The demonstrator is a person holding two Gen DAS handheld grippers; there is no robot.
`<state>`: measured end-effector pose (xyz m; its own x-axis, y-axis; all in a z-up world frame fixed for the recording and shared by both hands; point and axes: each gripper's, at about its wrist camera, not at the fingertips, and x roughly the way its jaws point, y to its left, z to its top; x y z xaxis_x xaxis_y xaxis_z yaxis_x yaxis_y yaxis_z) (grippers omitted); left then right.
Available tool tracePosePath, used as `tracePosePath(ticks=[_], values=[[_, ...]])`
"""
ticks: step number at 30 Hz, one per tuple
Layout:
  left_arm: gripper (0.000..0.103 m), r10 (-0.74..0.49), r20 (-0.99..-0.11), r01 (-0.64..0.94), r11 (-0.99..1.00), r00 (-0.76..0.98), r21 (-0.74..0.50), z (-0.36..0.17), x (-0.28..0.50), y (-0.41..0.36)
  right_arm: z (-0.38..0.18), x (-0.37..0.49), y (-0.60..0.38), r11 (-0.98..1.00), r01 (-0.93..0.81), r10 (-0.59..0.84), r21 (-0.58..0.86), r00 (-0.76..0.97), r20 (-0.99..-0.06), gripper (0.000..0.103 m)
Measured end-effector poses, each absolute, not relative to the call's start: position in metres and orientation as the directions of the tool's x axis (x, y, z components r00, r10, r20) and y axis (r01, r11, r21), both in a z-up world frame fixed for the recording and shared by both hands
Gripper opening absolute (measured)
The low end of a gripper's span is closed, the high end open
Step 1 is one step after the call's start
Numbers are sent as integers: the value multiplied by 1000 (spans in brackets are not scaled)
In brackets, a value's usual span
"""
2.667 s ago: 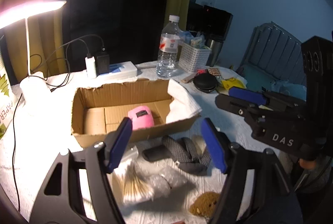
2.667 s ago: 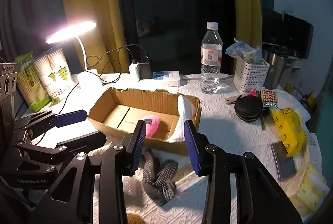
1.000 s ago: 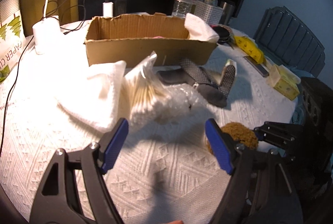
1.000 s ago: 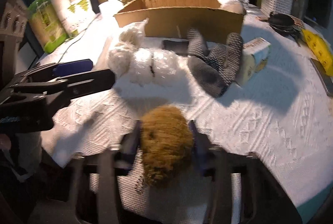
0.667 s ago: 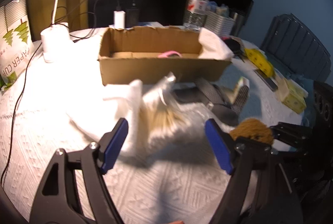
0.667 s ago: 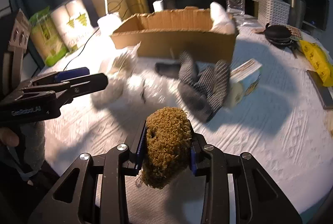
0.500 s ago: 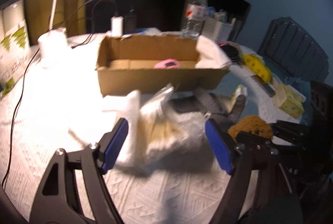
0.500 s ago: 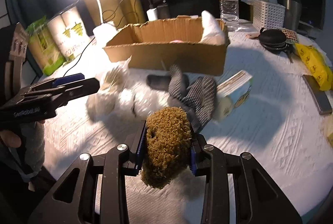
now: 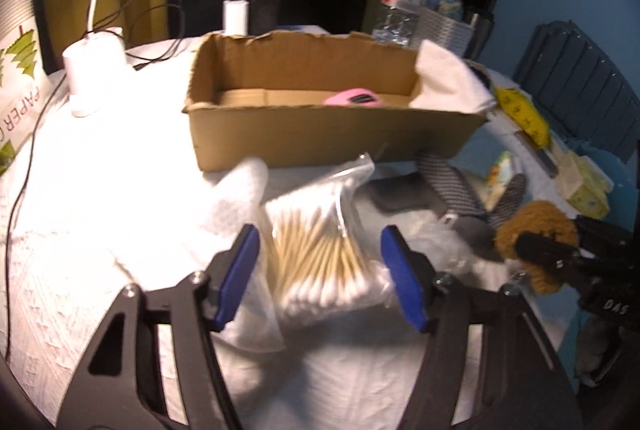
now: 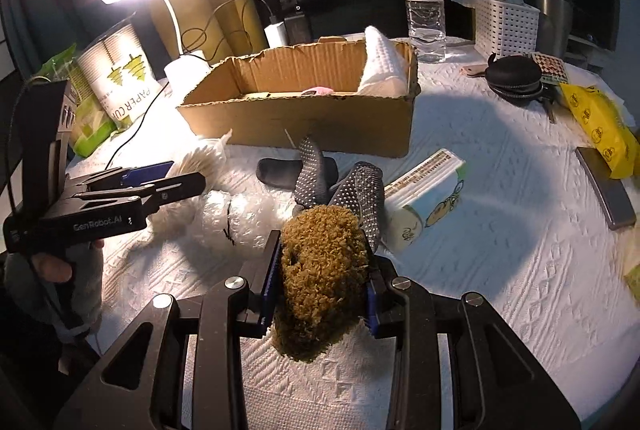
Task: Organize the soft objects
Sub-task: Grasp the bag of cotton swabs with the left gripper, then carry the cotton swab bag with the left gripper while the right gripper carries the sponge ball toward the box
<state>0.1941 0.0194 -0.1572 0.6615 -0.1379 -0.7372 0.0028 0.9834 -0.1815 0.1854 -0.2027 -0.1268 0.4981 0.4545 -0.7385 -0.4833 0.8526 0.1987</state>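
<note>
Box (image 9: 332, 134), upper centre: I see a pink item (image 9: 352, 98) on its floor, part hidden by the front wall, and a white cloth (image 9: 448, 82) draped over its right end. Swab bag (image 9: 320, 246) lies between my left claw's (image 9: 320, 266) closing jaws; contact unclear, view blurred. Right claw (image 10: 320, 286) pinches the brown plush (image 10: 320, 270), lower centre.
</note>
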Motion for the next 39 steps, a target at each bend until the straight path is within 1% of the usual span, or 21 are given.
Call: tracePosePath(ticks=[4,7,9,12,13,14,16,19,26,30,32,35,36,38,39], values=[[62,-179,-761,35,979,623,-201,-165,198,19,-127,186,-197,849,-491,456,195,492,-742,36],[63,-183,-769,38,979,612,-202,-170,199,17,-127,185,-192,845,-499,456,191,488,-744,36],[68,-175,-780,24,979,601,-200,-173,202,20,-126,184,-190,843,-505,458,188,488,-743,36],[68,-173,-784,37,981,596,-188,-177,204,19,-126,184,-190,843,-504,457,186,490,-742,36],[67,-172,-786,50,983,594,-177,-177,204,16,-125,184,-190,844,-503,456,185,491,-742,36],[62,-180,-785,62,982,592,-178,-176,204,13,-125,183,-191,846,-501,453,183,494,-742,36],[54,-203,-780,90,978,591,-187,-173,204,8,-123,183,-192,848,-499,451,180,498,-741,36],[51,-244,-765,120,969,596,-216,-166,199,4,-117,181,-195,851,-496,449,174,512,-732,36],[51,-326,-702,178,944,633,-278,-129,185,-1,-100,177,-198,856,-491,445,161,543,-712,36],[52,-409,-643,239,910,647,-339,-110,177,-1,-92,177,-198,855,-494,450,158,557,-698,36],[53,-407,-648,252,912,644,-323,-108,175,-3,-88,178,-197,853,-497,455,158,561,-692,36],[57,-364,-697,229,931,617,-284,-120,176,-3,-85,177,-195,851,-502,455,152,564,-689,36],[60,-354,-709,215,935,610,-282,-125,175,0,-84,177,-193,851,-504,455,149,564,-689,36],[76,-336,-718,195,941,609,-275,-132,171,5,-86,176,-192,850,-505,454,148,561,-692,36],[78,-321,-719,184,947,617,-265,-132,168,8,-87,175,-192,850,-505,453,148,559,-694,36]])
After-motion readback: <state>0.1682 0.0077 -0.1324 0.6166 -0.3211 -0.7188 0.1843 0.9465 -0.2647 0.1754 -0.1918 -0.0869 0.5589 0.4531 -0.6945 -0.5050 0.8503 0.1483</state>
